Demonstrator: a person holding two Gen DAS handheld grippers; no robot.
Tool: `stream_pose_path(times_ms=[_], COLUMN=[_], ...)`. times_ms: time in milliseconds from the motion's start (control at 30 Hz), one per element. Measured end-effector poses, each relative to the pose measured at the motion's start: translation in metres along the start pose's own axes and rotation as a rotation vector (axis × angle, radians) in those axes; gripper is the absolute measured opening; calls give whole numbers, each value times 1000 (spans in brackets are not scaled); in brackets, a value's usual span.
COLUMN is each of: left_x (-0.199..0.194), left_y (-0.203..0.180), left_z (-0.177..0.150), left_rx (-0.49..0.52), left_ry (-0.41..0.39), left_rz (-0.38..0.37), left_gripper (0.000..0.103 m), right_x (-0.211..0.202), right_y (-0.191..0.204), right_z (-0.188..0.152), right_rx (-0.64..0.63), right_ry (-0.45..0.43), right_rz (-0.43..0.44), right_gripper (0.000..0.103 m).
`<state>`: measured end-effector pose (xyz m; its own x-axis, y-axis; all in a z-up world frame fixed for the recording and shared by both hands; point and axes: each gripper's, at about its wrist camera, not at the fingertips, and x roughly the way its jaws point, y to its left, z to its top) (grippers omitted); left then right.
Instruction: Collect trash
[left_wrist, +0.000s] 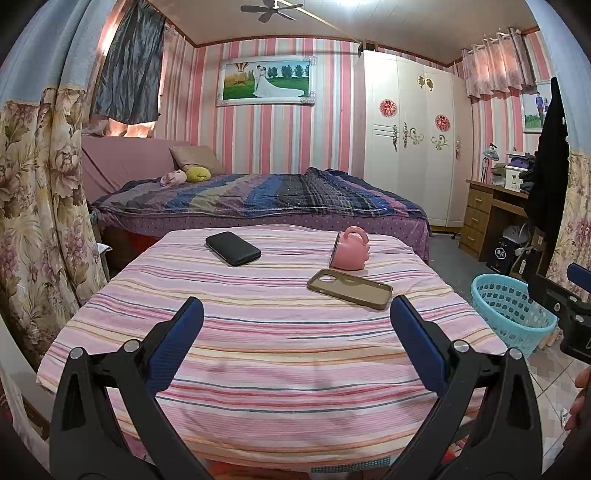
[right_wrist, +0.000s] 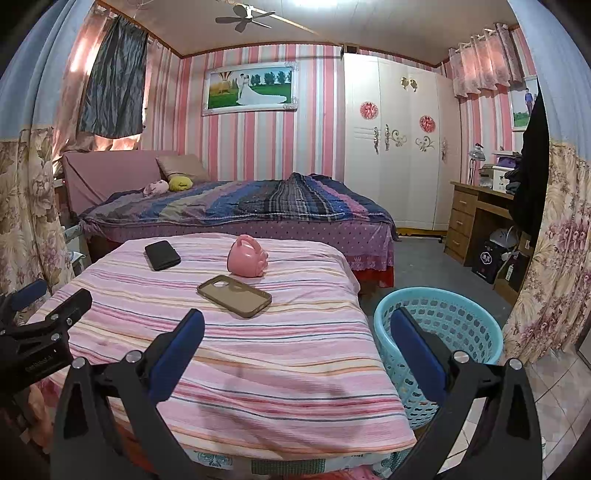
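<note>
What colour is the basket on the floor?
The basket is light blue with little holes, seen best from the right wrist.

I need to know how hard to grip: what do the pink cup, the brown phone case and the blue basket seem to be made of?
Cup: likely glazed ceramic, smooth with a soft sheen. Phone case: probably matte soft plastic or silicone, thin raised rim. Basket: moulded plastic, perforated wall.

Striped cloth cover (left_wrist: 280, 332) — glossy pink mug (left_wrist: 350, 251), perforated plastic basket (right_wrist: 443, 332).

The black plastic left gripper (left_wrist: 296, 321) and its twin, the right gripper (right_wrist: 297, 332), carry blue ribbed pads (silver screws at the hinges).
</note>
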<state>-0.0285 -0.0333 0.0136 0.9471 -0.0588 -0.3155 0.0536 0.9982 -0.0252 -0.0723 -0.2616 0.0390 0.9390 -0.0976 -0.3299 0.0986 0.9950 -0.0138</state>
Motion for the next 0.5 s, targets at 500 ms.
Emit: stream_pose_path(times_ms=[500], left_x=[-5], left_y=[-3], left_z=[2], left_rx=[5], left_ry=[-13], left_rz=[0], left_gripper=[98], right_x=[-5], right_y=[-2], right_z=[5], right_rx=[0], right_ry=[-23], right_rz=[-1], right_gripper=[98])
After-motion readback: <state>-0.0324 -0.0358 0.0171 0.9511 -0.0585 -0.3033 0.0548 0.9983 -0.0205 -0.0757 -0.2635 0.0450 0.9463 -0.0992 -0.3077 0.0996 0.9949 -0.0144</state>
